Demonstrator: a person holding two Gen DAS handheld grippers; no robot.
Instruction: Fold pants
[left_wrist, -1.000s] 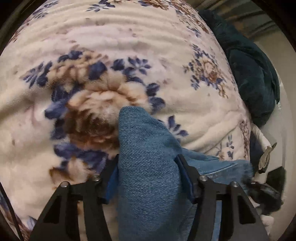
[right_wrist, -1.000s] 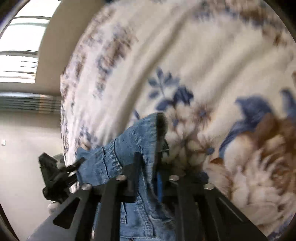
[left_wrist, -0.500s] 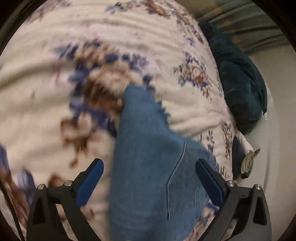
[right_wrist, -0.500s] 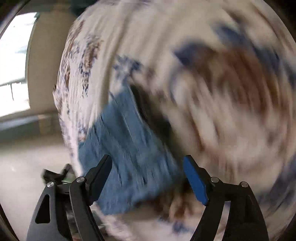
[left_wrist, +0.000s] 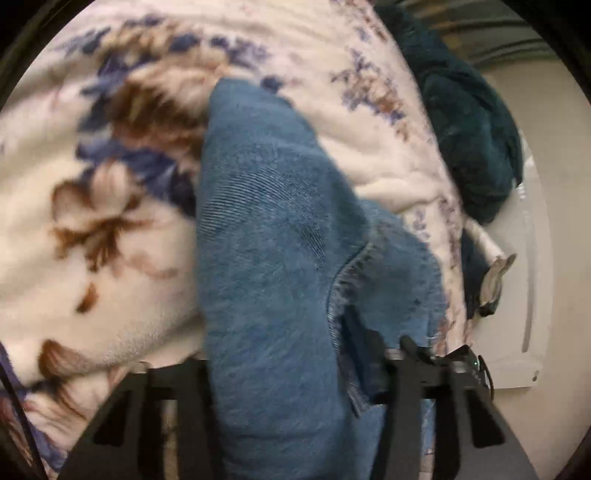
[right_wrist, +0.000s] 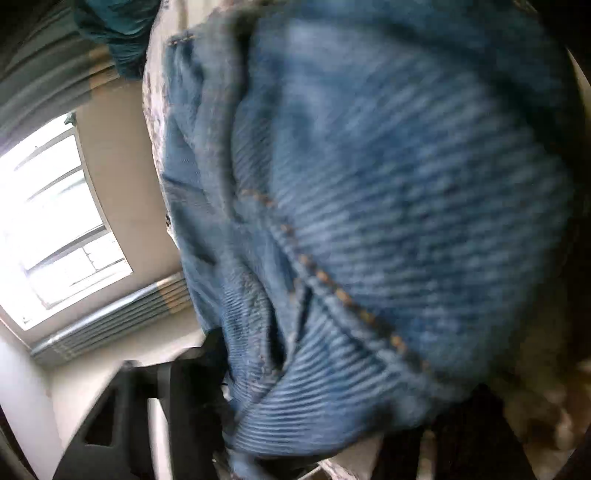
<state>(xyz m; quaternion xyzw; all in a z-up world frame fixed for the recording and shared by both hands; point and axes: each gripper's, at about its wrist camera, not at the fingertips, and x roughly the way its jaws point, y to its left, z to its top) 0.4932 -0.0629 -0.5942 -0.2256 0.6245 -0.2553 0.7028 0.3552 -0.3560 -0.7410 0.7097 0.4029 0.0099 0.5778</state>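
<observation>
Left gripper (left_wrist: 291, 373) has just been closing on the folded blue jeans (left_wrist: 273, 229), both jaws squeezing the bundle on the floral blanket (left_wrist: 92, 221). Right gripper (right_wrist: 325, 398) has been closing too, denim bunched between its jaws, but it's too blurry to call a real grip.

Both are matte black plastic two-finger grippers. The left gripper (left_wrist: 291, 373) has angular arms with triangular cutouts, plus a small green light on a black part at its right side. The right gripper (right_wrist: 328, 402) looks the same, just blurrier, with one triangular cutout visible.
</observation>
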